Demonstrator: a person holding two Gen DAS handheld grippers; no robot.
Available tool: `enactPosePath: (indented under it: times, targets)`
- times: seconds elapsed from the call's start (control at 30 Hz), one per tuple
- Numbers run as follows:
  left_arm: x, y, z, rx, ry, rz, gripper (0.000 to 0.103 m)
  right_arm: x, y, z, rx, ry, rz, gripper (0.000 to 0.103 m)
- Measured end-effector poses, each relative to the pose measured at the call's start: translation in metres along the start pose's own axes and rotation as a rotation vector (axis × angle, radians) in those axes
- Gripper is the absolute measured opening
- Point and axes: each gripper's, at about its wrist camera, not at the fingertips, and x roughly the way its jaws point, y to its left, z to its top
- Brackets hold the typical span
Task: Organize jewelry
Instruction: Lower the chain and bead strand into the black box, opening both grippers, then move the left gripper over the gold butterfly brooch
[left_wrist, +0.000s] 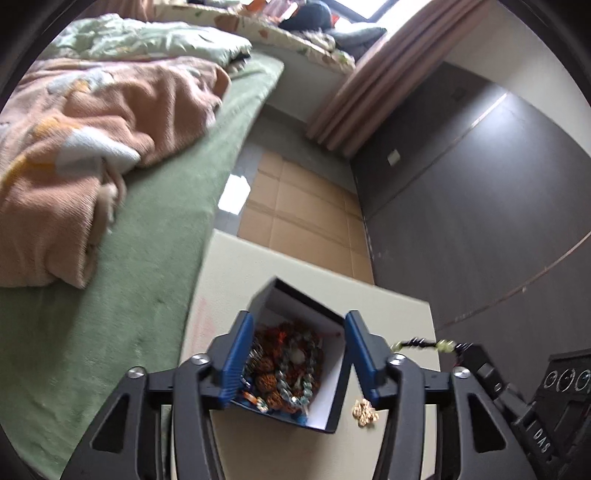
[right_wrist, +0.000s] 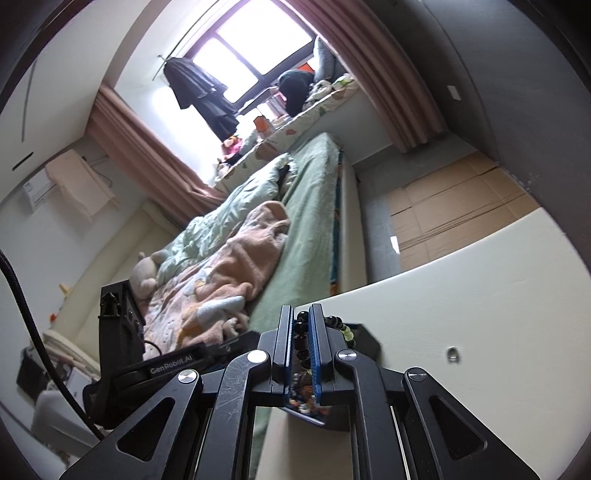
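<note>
Left gripper (left_wrist: 299, 354): black linkage arms, silver round-head pivot screws, blue ribbed finger pads (left_wrist: 236, 363). Right gripper (right_wrist: 302, 347): same build, black arms scuffed, silver screws, blue pads (right_wrist: 315, 354). In the right wrist view the other unit's black body reads "GenRobot.AI" in white; a black cable (right_wrist: 22, 317) runs alongside.

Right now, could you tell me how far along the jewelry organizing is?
Partly done. The open box on the table already holds a pile of beaded bracelets, and the left gripper stands open over it. In hand: the right gripper is shut on a dark bead bracelet. Left: a gold piece lies beside the box.
</note>
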Motion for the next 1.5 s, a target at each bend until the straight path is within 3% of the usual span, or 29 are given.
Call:
enactPosePath:
  times: [0.4, 0.43, 0.47, 0.5, 0.7, 0.77, 1.1, 1.5]
  targets:
    - [-0.018, 0.033, 0.01, -0.1, -0.053, 0.044, 0.06, 0.063, 0.024, -0.015, 0.028, 0.111, 0.118, 0.012]
    - [-0.019, 0.035, 0.01, -0.108, -0.059, 0.047, 0.062, 0.072, 0.022, -0.017, 0.034, 0.146, 0.107, 0.027]
    - [-0.019, 0.035, 0.009, -0.112, -0.063, 0.05, 0.066, 0.078, 0.019, -0.019, 0.042, 0.172, 0.086, 0.052]
    - [-0.019, 0.034, 0.008, -0.112, -0.064, 0.051, 0.068, 0.081, 0.013, -0.021, 0.063, 0.187, 0.053, 0.06]
    - [-0.02, 0.022, 0.0, -0.076, -0.062, 0.046, 0.074, 0.056, -0.007, -0.018, 0.092, 0.172, -0.021, 0.069]
    - [-0.019, 0.015, -0.004, -0.053, -0.056, 0.043, 0.074, 0.04, -0.011, -0.016, 0.095, 0.147, -0.038, 0.089]
    - [-0.009, -0.021, -0.03, 0.05, -0.01, 0.034, 0.075, -0.02, -0.045, -0.011, 0.126, 0.111, -0.154, 0.091]
    - [0.021, -0.087, -0.076, 0.274, 0.087, 0.028, 0.075, -0.06, -0.081, -0.011, 0.155, 0.138, -0.319, 0.091]
